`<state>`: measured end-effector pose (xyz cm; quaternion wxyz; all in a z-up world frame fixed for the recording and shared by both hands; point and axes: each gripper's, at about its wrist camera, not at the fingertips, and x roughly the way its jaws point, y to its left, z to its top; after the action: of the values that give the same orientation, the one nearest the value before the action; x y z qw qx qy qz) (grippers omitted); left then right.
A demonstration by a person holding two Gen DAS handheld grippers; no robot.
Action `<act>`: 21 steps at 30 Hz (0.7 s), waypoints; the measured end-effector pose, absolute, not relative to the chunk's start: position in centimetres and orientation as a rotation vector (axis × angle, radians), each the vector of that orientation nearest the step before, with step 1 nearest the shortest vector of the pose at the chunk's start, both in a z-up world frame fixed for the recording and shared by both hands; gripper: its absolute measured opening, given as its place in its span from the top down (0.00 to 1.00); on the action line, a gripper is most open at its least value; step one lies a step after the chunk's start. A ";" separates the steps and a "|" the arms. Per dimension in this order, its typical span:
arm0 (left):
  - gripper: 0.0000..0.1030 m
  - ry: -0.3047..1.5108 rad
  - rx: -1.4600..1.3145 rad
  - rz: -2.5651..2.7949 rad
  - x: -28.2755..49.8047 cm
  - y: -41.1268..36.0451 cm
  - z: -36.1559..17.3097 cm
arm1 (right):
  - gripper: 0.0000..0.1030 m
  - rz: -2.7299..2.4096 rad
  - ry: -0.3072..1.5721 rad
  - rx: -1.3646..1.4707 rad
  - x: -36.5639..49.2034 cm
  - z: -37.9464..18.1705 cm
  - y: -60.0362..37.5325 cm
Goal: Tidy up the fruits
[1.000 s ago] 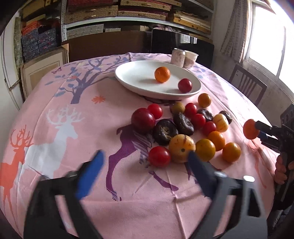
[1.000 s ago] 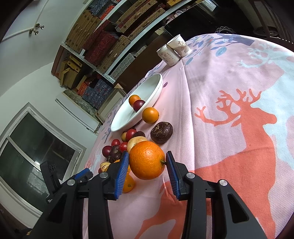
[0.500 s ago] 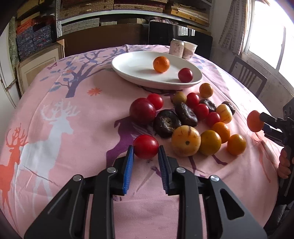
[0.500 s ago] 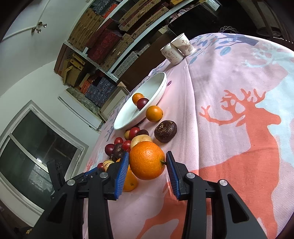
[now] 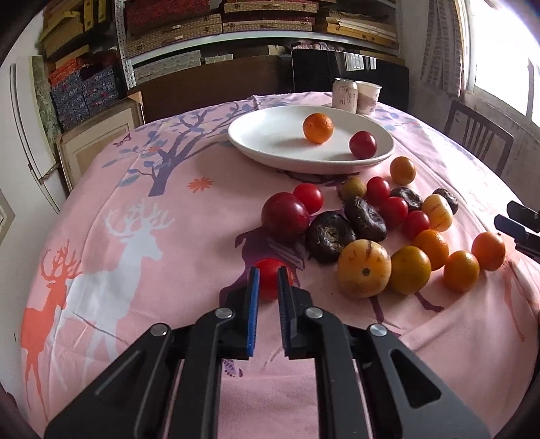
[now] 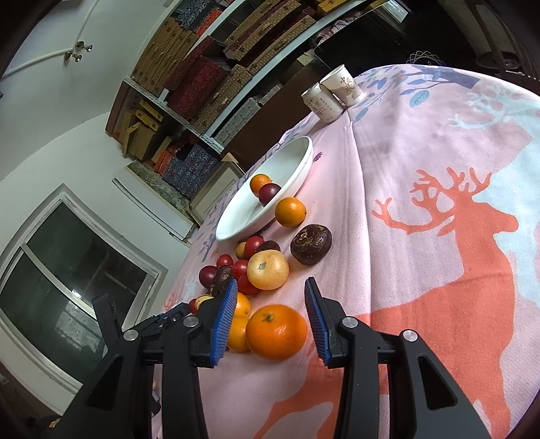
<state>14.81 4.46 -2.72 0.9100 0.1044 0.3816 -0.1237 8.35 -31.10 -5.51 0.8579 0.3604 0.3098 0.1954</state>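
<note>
My left gripper (image 5: 268, 282) is shut on a small red tomato (image 5: 269, 277) low over the pink tablecloth. A white plate (image 5: 270, 148) at the back holds an orange (image 5: 317, 127) and a red fruit (image 5: 362, 144). A pile of red, orange, yellow and dark fruits (image 5: 364, 229) lies in front of the plate. My right gripper (image 6: 270, 324) is open, its jaws on either side of an orange (image 6: 276, 331) that rests on the cloth; the same orange (image 5: 488, 251) shows at the right edge of the left wrist view.
Two paper cups (image 5: 356, 96) stand behind the plate, also in the right wrist view (image 6: 332, 93). A chair (image 5: 479, 135) stands at the table's right. Shelves of boxes (image 5: 236, 30) fill the back wall. A dark fruit (image 6: 311, 243) lies apart from the pile.
My left gripper closed on the red tomato. My right gripper lowered, opened and let go of the orange, which now sits on the cloth beside the pile.
</note>
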 end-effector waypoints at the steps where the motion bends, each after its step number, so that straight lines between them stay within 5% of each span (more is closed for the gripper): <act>1: 0.90 0.787 0.215 -0.254 14.8 4.5 -2.7 | 0.60 0.409 0.653 0.759 8.4 -5.6 -31.1; 7: 0.89 0.783 0.221 -0.265 14.8 4.4 -2.8 | 0.56 0.405 0.658 0.729 8.3 -5.2 -30.8; 8: 0.69 0.784 0.227 -0.261 14.8 4.3 -2.9 | 0.43 0.393 0.672 0.685 8.1 -4.9 -30.4; 9: 0.20 0.804 0.239 -0.244 15.0 4.2 -3.2 | 0.33 0.374 0.701 0.587 7.7 -4.3 -29.3; 10: 0.04 0.823 0.249 -0.221 15.3 4.1 -3.5 | 0.22 0.357 0.720 0.491 7.2 -3.8 -28.3; 13: 0.07 0.892 0.246 -0.223 16.1 3.9 -4.6 | 0.20 0.300 0.781 0.160 5.6 -3.1 -24.6; 15: 0.33 0.917 0.200 -0.275 16.3 4.0 -4.7 | 0.20 0.273 0.809 0.070 5.3 -3.3 -23.5; 20: 0.72 0.902 0.131 -0.361 15.8 3.8 -4.3 | 0.20 0.236 0.832 0.023 6.5 -3.6 -22.7; 21: 0.72 0.900 0.141 -0.360 15.7 3.6 -4.3 | 0.20 0.253 0.842 0.032 6.9 -3.7 -22.5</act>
<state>15.69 3.65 -4.30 0.8823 0.0679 0.4324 -0.1731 6.89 -22.47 -3.71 0.9048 0.0154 0.4074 0.1226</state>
